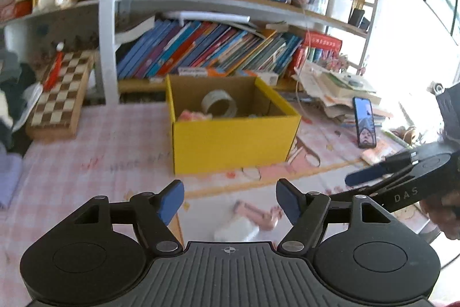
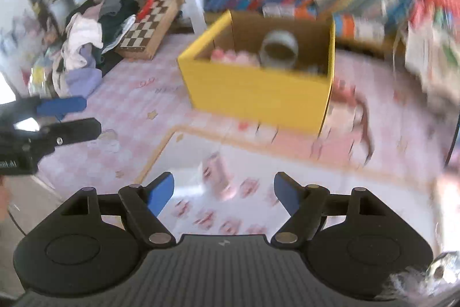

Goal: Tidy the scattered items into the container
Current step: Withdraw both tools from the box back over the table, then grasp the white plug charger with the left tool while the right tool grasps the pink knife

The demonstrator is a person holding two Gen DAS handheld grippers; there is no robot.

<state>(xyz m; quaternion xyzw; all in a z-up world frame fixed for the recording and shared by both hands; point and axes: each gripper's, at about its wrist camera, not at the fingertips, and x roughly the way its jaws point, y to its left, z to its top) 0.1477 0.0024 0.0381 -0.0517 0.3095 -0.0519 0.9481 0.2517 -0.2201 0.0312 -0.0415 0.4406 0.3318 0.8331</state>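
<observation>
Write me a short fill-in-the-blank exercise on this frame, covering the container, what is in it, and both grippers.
1. The cardboard box on the table has ______ outer walls.
2. Inside the box, a roll of ______ stands on its edge beside some pink items.
3. The left gripper and the right gripper both have their jaws ______, with nothing between them.
4. The board with light and dark squares lies outside the box, on the table beside a pile of ______.

Missing words: yellow; tape; open; clothes

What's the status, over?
Left gripper open, empty. Right gripper open, empty. Yellow box holds tape roll; pink item and white item on table. Nothing in the way.
</observation>
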